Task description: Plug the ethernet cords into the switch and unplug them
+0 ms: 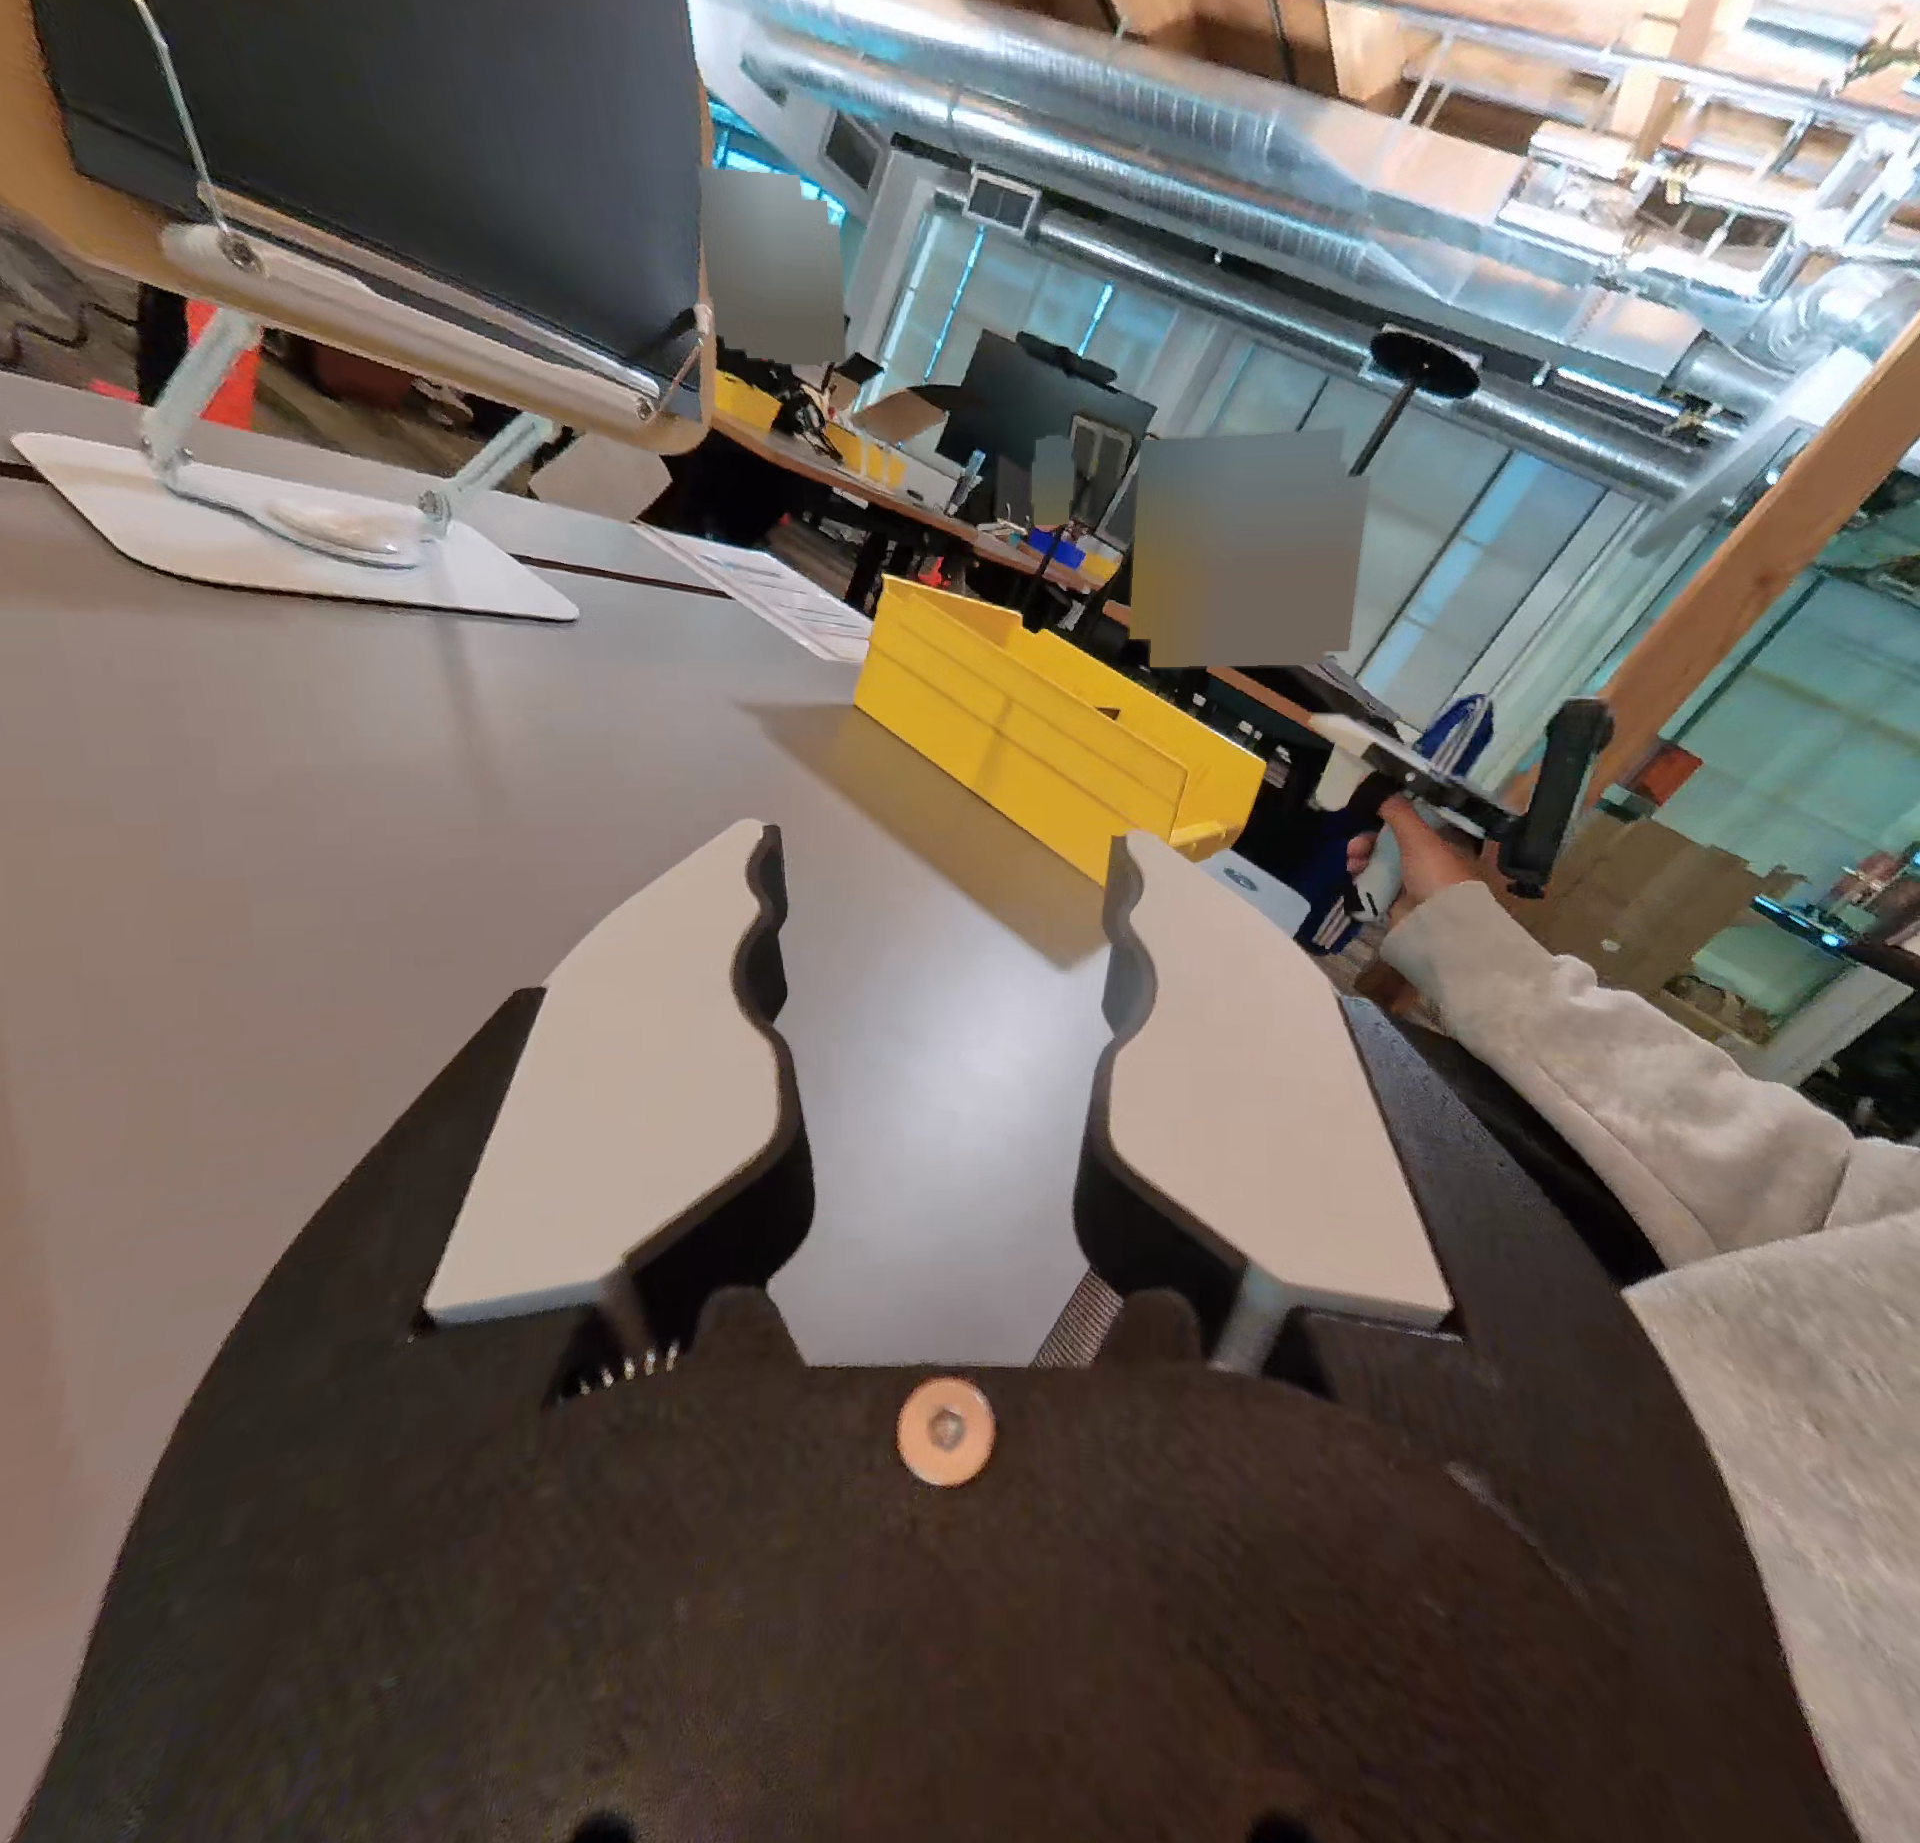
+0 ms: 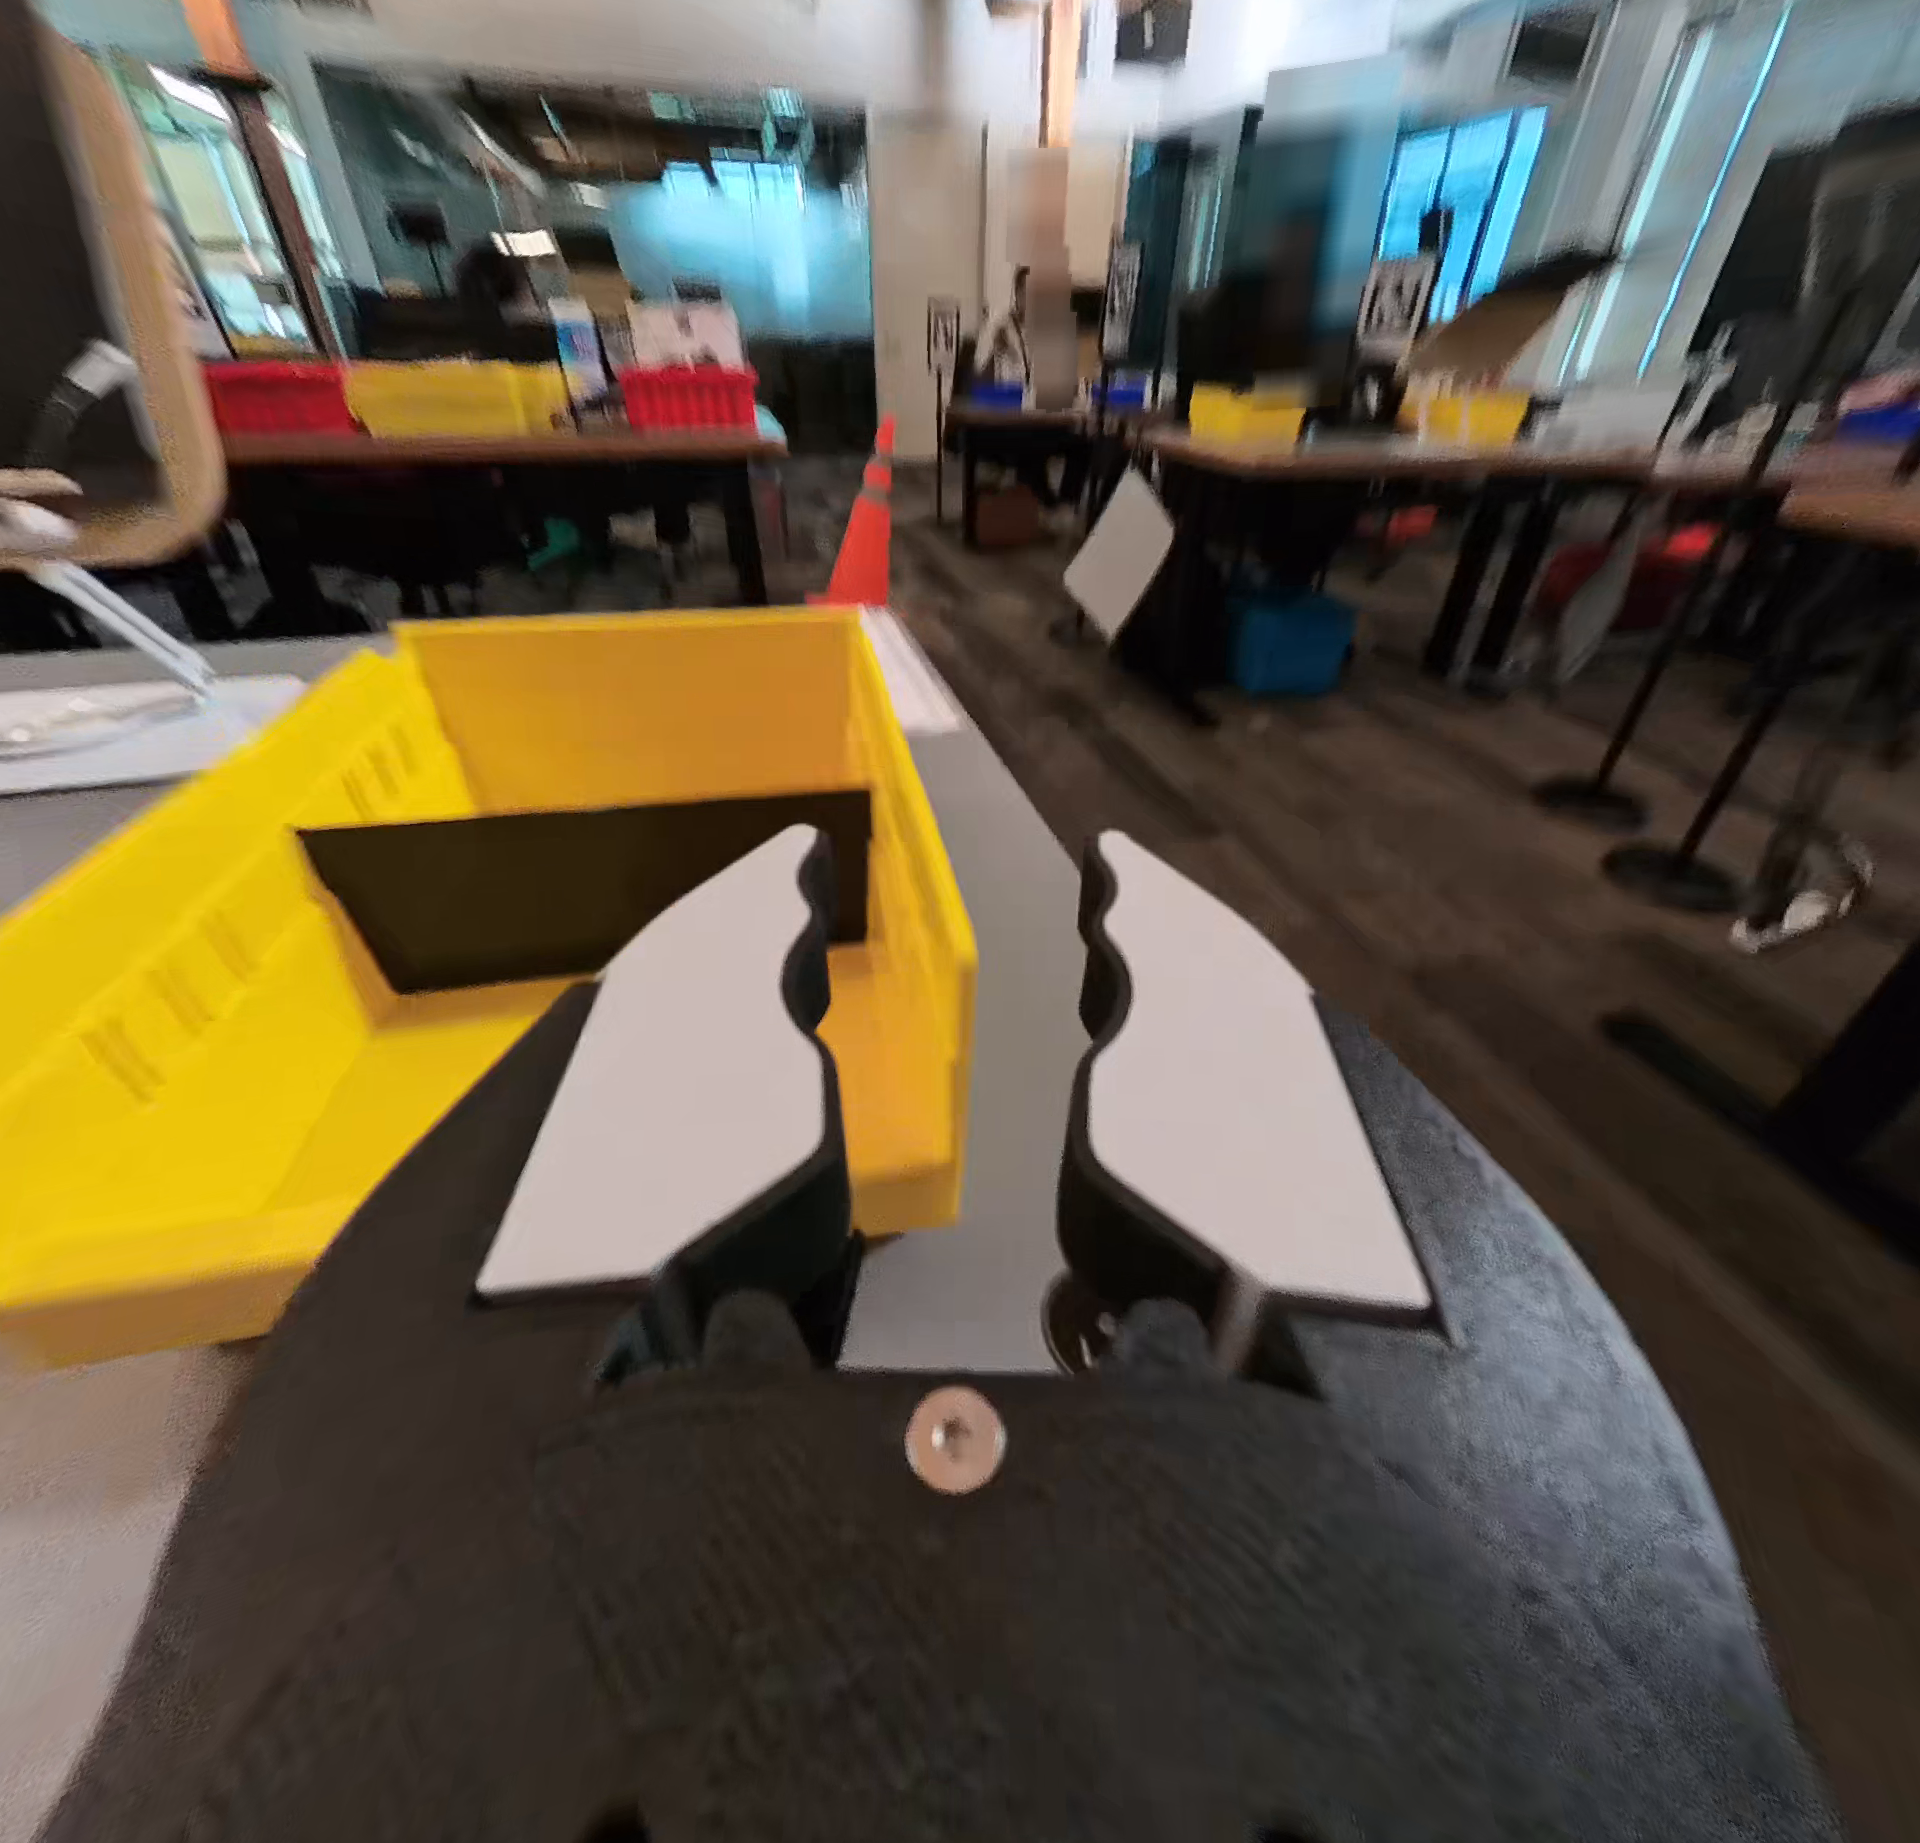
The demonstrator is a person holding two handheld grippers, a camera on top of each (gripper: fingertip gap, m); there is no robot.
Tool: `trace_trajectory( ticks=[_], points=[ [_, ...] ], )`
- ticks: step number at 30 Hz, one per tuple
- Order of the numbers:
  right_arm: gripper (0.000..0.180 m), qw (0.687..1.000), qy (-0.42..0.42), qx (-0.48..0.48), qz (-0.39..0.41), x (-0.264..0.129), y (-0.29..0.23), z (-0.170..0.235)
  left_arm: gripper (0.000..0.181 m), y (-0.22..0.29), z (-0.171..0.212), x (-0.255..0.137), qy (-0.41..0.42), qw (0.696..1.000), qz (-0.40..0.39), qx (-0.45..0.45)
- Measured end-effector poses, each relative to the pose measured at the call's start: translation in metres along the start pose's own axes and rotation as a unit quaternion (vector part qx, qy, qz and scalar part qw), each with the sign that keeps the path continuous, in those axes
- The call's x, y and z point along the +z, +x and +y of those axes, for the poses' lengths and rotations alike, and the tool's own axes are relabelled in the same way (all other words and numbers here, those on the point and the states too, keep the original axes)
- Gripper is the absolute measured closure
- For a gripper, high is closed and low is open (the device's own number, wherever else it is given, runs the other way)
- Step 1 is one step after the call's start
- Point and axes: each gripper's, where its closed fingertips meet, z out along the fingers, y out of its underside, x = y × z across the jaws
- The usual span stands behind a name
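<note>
Bright daylit room; right view motion-blurred, wide-angle edges warped

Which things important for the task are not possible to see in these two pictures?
- Switch and ethernet cords: in neither view.
- Yellow bin contents: right wrist view, hidden by a black divider and the right tongs.
- Background tables: right wrist view, motion blur.
- Right tongs' tips: left wrist view, cut off behind the bin.

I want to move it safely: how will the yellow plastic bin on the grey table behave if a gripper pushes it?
The yellow plastic bin looks rigid and nearly empty, so probably light. On the smooth grey table it would likely slide, not tip.
</note>
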Motion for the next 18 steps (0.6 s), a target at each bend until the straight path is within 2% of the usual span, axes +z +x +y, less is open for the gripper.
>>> trace_trajectory(
  ticks=[3,6,12,15,18],
  points=[
    [0.136,0.996,0.072,-0.02,-0.047,-0.023,-0.046,-0.036,0.121,0.003,0.008,0.009,-0.029,0.999,0.015,0.008],
    [0.141,0.986,0.108,-0.024,-0.123,-0.033,-0.107,-0.05,0.122,0.006,0.012,0.011,-0.043,0.999,0.022,0.02],
    [0.146,0.958,0.083,-0.073,-0.266,-0.051,-0.218,-0.028,0.121,0.011,0.007,0.015,-0.04,0.998,0.044,0.013],
    [0.147,0.943,0.087,-0.105,-0.305,-0.067,-0.244,-0.023,0.121,0.008,0.007,0.018,-0.043,0.998,0.046,0.016],
    [0.148,0.938,0.086,-0.126,-0.311,-0.071,-0.248,-0.019,0.12,0.009,0.003,0.02,-0.037,0.998,0.059,0.005]
  ],
)
